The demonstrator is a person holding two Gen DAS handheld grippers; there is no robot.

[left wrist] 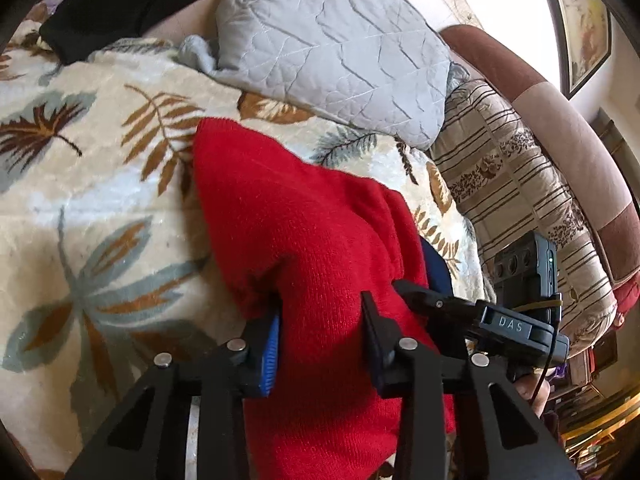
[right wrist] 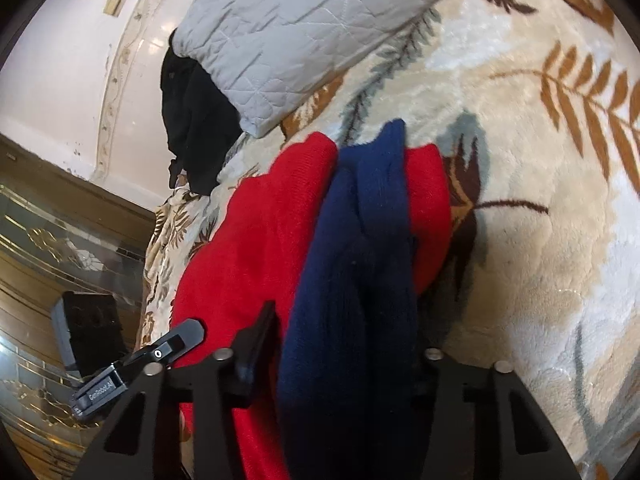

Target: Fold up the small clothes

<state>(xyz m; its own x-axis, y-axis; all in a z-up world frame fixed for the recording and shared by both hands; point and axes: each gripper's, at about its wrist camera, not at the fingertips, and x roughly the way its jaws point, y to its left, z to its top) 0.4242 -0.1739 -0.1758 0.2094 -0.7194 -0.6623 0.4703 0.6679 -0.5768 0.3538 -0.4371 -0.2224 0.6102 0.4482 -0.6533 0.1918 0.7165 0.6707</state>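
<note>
The left gripper [left wrist: 320, 340] clamps a bunched fold of the red knit garment [left wrist: 304, 232], while the right gripper [right wrist: 344, 360] pinches its navy blue knit part [right wrist: 352, 272] with red fabric alongside (whether navy sleeve or a second piece cannot be told). The garment is gathered and partly lifted over the leaf-patterned plush blanket [left wrist: 100, 200], so folding looks mid-way at best: no flat, squared stack shows, and laying it down and smoothing remain. Beyond lie a grey quilted pillow [left wrist: 332, 40] and dark clothing [right wrist: 196, 128].
</note>
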